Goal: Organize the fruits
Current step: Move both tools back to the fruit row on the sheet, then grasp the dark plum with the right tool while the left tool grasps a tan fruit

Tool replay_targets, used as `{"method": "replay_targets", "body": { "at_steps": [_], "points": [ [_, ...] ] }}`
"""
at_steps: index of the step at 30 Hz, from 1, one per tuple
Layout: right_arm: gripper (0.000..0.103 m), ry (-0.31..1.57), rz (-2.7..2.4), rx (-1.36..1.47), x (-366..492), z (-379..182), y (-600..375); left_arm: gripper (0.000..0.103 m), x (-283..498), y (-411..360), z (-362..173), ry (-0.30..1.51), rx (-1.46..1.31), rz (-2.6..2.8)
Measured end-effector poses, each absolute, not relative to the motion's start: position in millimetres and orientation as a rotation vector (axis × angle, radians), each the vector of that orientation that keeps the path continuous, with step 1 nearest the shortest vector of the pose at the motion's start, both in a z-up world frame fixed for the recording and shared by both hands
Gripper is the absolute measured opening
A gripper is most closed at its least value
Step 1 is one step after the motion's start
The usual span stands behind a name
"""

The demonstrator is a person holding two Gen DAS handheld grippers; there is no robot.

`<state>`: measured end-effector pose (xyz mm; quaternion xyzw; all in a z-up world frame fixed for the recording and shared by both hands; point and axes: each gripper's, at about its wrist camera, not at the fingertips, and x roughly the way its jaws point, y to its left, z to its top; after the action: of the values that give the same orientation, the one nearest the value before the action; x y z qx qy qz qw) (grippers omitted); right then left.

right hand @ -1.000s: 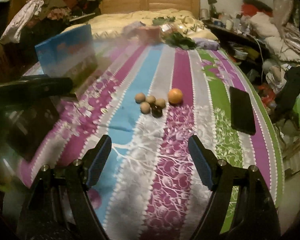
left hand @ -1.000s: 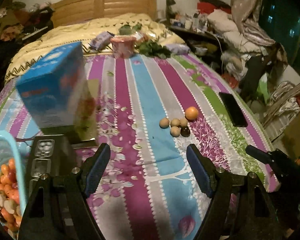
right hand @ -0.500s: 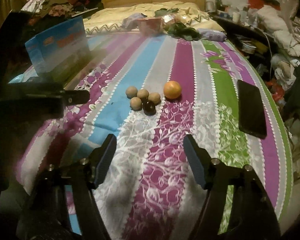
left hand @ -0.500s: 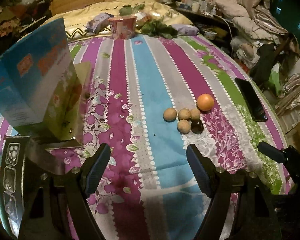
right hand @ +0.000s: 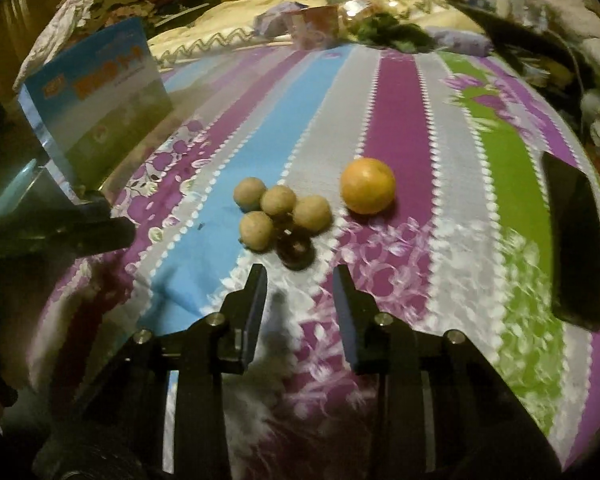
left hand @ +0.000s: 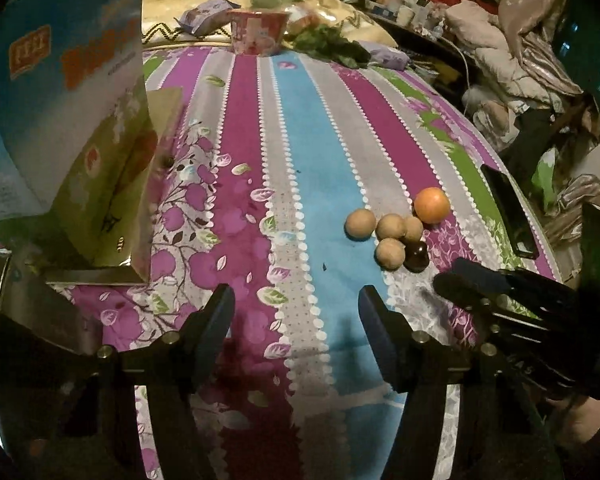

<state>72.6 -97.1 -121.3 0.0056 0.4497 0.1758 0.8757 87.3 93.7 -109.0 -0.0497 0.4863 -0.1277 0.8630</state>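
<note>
On the striped bedsheet (left hand: 300, 160) lie an orange fruit (left hand: 432, 205) (right hand: 367, 186), several tan round fruits (left hand: 390, 226) (right hand: 278, 200) in a cluster, and one dark round fruit (left hand: 416, 256) (right hand: 295, 250). My right gripper (right hand: 300, 284) hovers just short of the dark fruit; its jaws are closing, with only sheet between them. It shows in the left wrist view as a right gripper (left hand: 460, 276) beside the cluster. My left gripper (left hand: 296, 308) is left of the fruits over the blue stripe, jaws closing on nothing.
A blue and green box (left hand: 60, 100) (right hand: 100, 100) stands at the left. A black phone (left hand: 508, 208) (right hand: 576, 240) lies at the sheet's right edge. A pink cup (left hand: 258, 32), leafy greens (left hand: 332, 46) and packets sit at the far end. Piled clothes flank the bed.
Both grippers have come down and closer to the fruits. The right jaws have narrowed a lot, the left jaws a little. The right gripper's tip now reaches beside the cluster.
</note>
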Motion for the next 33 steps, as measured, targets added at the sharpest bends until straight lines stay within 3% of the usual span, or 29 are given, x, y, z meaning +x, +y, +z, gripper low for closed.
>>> {"method": "replay_targets", "body": {
  "at_steps": [10,12,28,33],
  "points": [
    [0.033,0.961,0.380,-0.037,93.1,-133.2,-81.3,0.066,92.1,96.3,-111.2,1.006,-0.130,-0.269],
    [0.024,0.962,0.368,-0.055,93.1,-133.8,-80.5,0.066,93.0,94.8,-112.0,1.005,-0.133,-0.273],
    [0.024,0.922,0.210,0.096,60.7,-109.4,-143.5,0.065,108.6,24.9,-136.8,0.984,-0.089,-0.462],
    [0.024,0.913,0.210,0.117,61.5,-103.6,-146.9,0.054,114.5,24.1,-148.0,0.982,-0.116,-0.444]
  ]
}}
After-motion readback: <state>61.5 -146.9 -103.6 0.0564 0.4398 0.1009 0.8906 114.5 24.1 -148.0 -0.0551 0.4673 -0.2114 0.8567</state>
